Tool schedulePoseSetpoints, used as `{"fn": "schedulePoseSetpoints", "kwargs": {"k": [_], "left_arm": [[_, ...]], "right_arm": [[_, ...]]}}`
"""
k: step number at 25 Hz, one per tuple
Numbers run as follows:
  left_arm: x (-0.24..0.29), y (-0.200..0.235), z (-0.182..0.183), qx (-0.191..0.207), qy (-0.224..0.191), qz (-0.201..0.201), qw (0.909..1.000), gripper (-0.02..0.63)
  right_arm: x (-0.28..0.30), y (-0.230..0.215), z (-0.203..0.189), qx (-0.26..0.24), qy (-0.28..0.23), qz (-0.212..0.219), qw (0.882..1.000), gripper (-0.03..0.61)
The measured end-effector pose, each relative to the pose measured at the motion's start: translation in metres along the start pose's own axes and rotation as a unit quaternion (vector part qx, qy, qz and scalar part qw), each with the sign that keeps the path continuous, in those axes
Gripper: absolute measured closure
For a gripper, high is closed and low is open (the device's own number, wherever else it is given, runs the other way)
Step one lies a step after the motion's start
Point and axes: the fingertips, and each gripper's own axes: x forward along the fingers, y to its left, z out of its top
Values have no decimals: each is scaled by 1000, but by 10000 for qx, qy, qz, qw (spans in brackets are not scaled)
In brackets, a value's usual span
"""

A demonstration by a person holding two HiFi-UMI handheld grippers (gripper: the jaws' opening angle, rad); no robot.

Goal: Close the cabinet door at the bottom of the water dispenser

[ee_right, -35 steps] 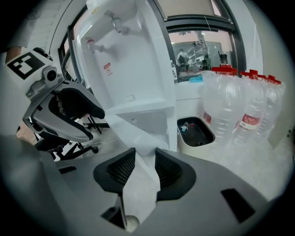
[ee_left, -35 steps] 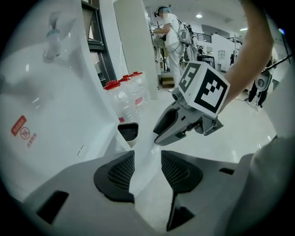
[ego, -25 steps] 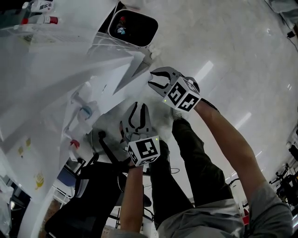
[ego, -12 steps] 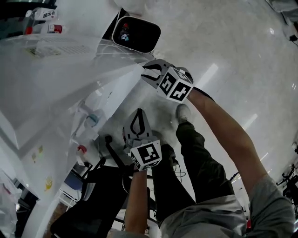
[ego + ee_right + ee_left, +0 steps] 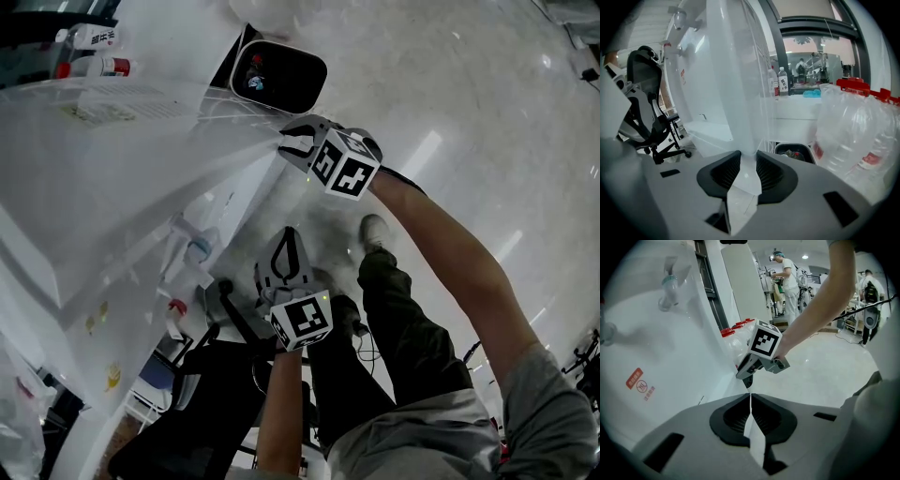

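Note:
The white water dispenser (image 5: 112, 216) stands at the left, its taps (image 5: 195, 248) facing me. Its cabinet door (image 5: 187, 122), a pale translucent panel, swings out towards my right gripper (image 5: 292, 142). In the right gripper view the door's (image 5: 736, 84) free edge fills the gap between the right gripper's (image 5: 744, 164) pads; its jaws have just been closing and now press on that edge. My left gripper (image 5: 286, 258) hangs lower, in front of the dispenser, shut with nothing in it (image 5: 750, 401). The left gripper view shows the right gripper (image 5: 746, 376) at the door's edge.
A black bin (image 5: 278, 77) with rubbish stands beyond the door. A black office chair (image 5: 197, 394) is at the lower left. Large water bottles with red caps (image 5: 853, 126) stand right of the door. My legs and a shoe (image 5: 375, 230) are below. People (image 5: 787, 282) stand far off.
The left gripper's jaws, open a second ago, have shut on nothing. The right gripper has moved up and left to the door's edge, and its jaws have narrowed around it.

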Motion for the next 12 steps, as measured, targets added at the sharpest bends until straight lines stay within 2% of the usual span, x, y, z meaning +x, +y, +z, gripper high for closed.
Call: {"fn": "schedulePoseSetpoints", "kwargs": {"k": [3, 5, 7, 8, 12], "left_arm": [[-4, 1, -1, -27, 11, 12, 10000, 597], [-7, 2, -2, -110, 65, 22, 9999, 597], [-13, 4, 1, -273, 75, 52, 9996, 597], [-17, 6, 6, -345, 37, 63, 9994, 597], [-34, 17, 20, -560, -81, 143, 9983, 597]], "right_arm": [[-1, 0, 0, 19, -18, -58, 10000, 477], [-3, -2, 0, 102, 3, -276, 9996, 477], [-9, -1, -2, 367, -24, -629, 9973, 489], [-14, 2, -4, 570, -70, -766, 9954, 528], [-39, 34, -16, 1163, -262, -927, 9885, 565]]}}
